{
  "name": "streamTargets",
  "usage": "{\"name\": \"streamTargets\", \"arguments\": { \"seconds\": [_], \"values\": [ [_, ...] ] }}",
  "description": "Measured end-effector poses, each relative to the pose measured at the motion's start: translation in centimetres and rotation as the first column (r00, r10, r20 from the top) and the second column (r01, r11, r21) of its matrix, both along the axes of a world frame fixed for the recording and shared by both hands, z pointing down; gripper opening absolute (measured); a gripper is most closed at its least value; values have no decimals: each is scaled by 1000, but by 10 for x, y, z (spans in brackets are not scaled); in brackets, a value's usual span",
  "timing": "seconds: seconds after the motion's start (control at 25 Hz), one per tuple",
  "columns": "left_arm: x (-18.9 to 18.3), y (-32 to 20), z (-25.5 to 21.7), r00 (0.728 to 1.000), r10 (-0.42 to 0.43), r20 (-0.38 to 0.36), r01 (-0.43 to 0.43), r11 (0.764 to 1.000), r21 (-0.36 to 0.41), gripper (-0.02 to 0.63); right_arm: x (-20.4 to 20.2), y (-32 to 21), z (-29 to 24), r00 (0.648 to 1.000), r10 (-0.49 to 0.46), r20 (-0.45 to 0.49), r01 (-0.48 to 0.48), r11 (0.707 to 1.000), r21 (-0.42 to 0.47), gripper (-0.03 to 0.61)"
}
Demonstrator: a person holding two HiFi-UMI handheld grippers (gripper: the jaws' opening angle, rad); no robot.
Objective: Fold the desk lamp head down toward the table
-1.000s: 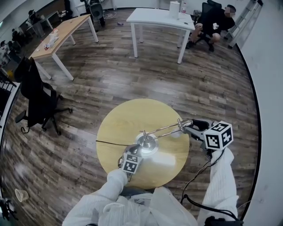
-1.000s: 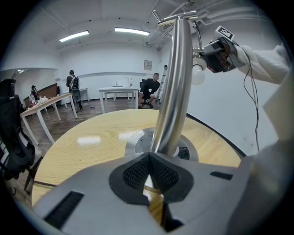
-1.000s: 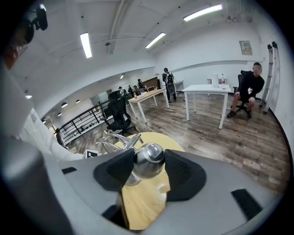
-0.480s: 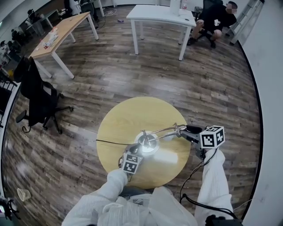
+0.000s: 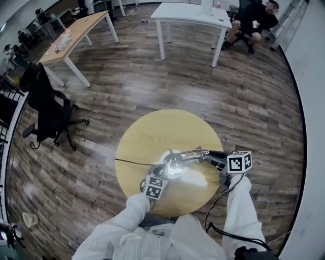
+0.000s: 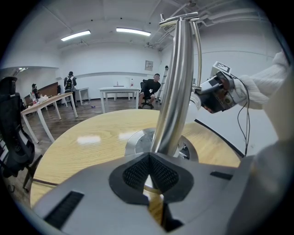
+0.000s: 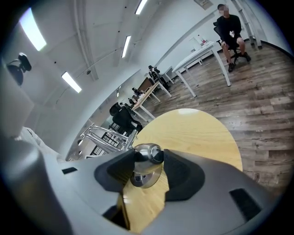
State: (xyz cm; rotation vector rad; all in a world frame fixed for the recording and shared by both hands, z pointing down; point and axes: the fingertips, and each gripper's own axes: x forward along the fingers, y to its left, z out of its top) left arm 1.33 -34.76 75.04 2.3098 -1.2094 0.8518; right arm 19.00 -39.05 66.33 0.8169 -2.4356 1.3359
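A chrome desk lamp stands on the round wooden table (image 5: 152, 132), its round base (image 5: 172, 168) near the front. Its twin-rod arm (image 5: 190, 155) leans low to the right. My right gripper (image 5: 210, 156) is shut on the rounded chrome lamp head (image 7: 147, 158), which sits between its two dark pads. My left gripper (image 5: 163, 176) is shut, with its tips down at the near rim of the base (image 6: 138, 142). The lamp's pole (image 6: 174, 92) rises straight in front of it. From the left gripper view the right gripper (image 6: 216, 92) shows high at the right.
A thin black cord (image 5: 129, 162) runs off the table's left side. A black office chair (image 5: 48, 109) stands to the left, a white table (image 5: 193, 15) and a wooden desk (image 5: 76, 35) farther back. A person (image 5: 254, 18) sits at the far right.
My right gripper has come down and left with the lamp head, and the lamp arm now leans lower and closer to the base. The left gripper has stayed at the base.
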Motion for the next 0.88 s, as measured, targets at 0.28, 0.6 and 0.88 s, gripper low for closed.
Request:
{"name": "streamTargets", "arguments": {
  "seconds": [0.28,0.6,0.88],
  "values": [
    [-2,-2,-1,1000,-8,-5,8,1000,6,0,-6,0,4,999,10,36,-9,1000,-19,193],
    [-1,-1,-2,1000,-21,5,21,1000,3,0,-8,1,8,998,8,60,-7,1000,-26,193],
    [-1,1,0,999,-21,26,20,1000,7,0,-11,4,11,996,18,85,-15,999,-33,193]
  ]
}}
